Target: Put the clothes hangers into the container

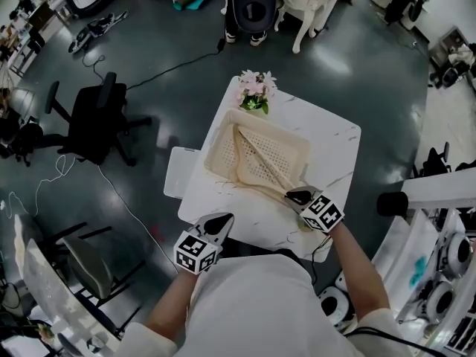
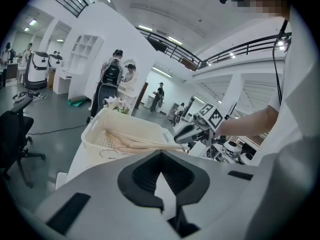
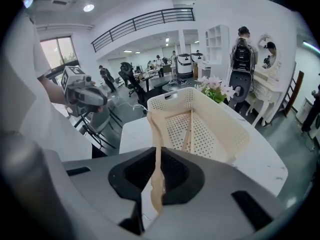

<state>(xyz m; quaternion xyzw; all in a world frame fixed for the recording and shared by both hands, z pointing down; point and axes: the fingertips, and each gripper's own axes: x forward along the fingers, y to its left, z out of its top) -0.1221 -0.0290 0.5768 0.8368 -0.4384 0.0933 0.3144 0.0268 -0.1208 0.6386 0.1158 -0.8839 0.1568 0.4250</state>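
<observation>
hanger [image 3: 155,134] is clamped by right tongs [image 1: 296,196] over container [image 1: 300,152] rim; left tongs [image 1: 216,224] are shut, empty, at worktop [image 1: 331,143] edge; floor [image 1: 171,36] is left open around

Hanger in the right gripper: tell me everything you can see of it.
The hanger is pale beige, wood by the look, with a flat, slender arm. The right gripper is shut on its near end, with a short stub showing below the pads. From there the arm runs over the near corner rim of the cream perforated basket, and its far part lies inside beside another hanger. Its hook cannot be made out.
</observation>
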